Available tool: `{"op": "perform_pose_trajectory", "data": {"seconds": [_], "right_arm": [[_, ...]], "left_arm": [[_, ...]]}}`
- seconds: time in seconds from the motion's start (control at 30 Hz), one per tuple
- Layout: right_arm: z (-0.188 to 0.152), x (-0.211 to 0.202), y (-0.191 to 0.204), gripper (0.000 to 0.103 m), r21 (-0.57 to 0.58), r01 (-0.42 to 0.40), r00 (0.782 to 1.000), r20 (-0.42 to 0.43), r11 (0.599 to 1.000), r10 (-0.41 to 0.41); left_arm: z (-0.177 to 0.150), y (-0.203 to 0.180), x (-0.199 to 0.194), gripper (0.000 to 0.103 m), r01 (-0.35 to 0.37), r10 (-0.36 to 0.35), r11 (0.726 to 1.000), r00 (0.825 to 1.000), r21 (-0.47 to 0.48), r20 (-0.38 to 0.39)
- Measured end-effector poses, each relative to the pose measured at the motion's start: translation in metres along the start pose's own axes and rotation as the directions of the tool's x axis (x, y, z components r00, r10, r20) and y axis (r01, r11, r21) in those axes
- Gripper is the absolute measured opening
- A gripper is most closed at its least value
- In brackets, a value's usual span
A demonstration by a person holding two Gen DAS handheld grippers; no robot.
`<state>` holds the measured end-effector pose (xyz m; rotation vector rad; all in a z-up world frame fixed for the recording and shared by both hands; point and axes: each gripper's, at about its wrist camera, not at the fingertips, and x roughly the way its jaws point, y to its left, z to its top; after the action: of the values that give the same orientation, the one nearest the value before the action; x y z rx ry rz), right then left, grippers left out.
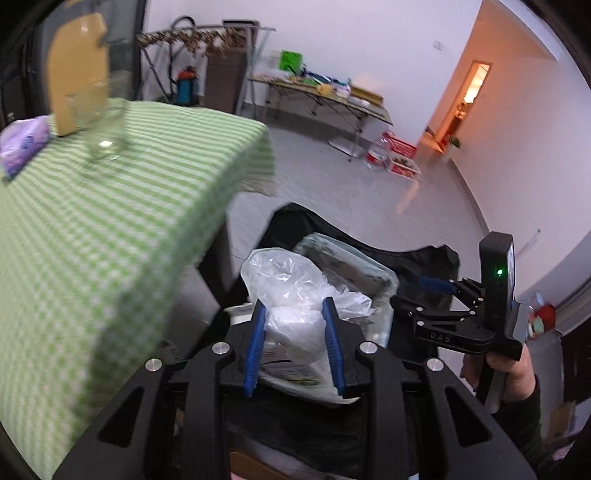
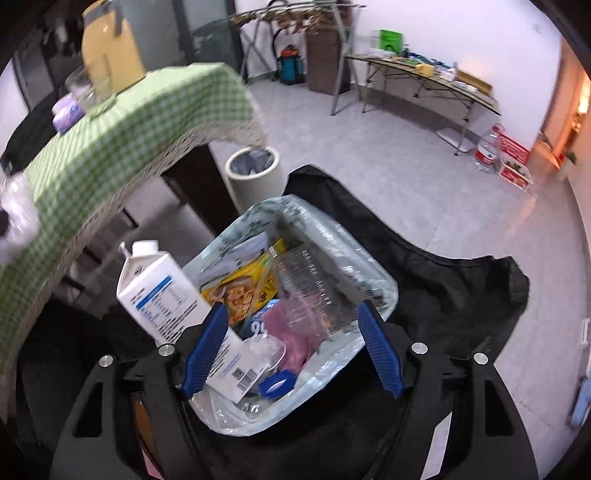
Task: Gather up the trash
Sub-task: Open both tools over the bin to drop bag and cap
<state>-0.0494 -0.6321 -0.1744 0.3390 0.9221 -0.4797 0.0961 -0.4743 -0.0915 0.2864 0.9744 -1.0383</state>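
Bin sits at lower centre. My left gripper pinches a plastic bag; I'd release over it. Right gripper gapes, carton loose.

White walls and a pale grey tiled floor fill the room. A folding table stands against the far wall at upper right, a clothes rack at top centre. Warm orange light glows from a doorway at upper right.
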Motion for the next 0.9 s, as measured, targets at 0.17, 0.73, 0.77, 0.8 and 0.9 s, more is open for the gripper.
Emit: {"op": "perform_pose_trajectory", "data": {"seconds": [0.17,0.73,0.77,0.8,0.9], "right_arm": [[0.001,-0.002,-0.011,0.07,0.013,0.026,1.0,0.013,1.0,-0.027],[-0.008,-0.01,-0.051,0.073,0.074,0.037,0.998,0.041,0.997,-0.04],[-0.009,-0.009,-0.05,0.073,0.069,0.032,0.999,0.036,0.997,-0.035],[-0.009,-0.007,-0.049,0.073,0.063,0.027,0.999,0.032,0.998,-0.029],[-0.009,-0.001,-0.042,0.073,0.046,0.006,1.0,0.023,0.999,-0.007]], "left_arm": [[-0.005,-0.024,0.039,0.028,0.023,-0.02,0.998,0.998,0.05,-0.061],[-0.011,-0.055,0.128,0.06,0.051,-0.041,0.998,0.979,0.046,-0.2],[-0.01,-0.054,0.127,0.06,0.051,-0.04,0.998,0.979,0.047,-0.199],[-0.01,-0.053,0.125,0.06,0.049,-0.039,0.998,0.98,0.044,-0.197],[-0.01,-0.047,0.12,0.062,0.036,-0.029,0.999,0.982,0.034,-0.189]]}}
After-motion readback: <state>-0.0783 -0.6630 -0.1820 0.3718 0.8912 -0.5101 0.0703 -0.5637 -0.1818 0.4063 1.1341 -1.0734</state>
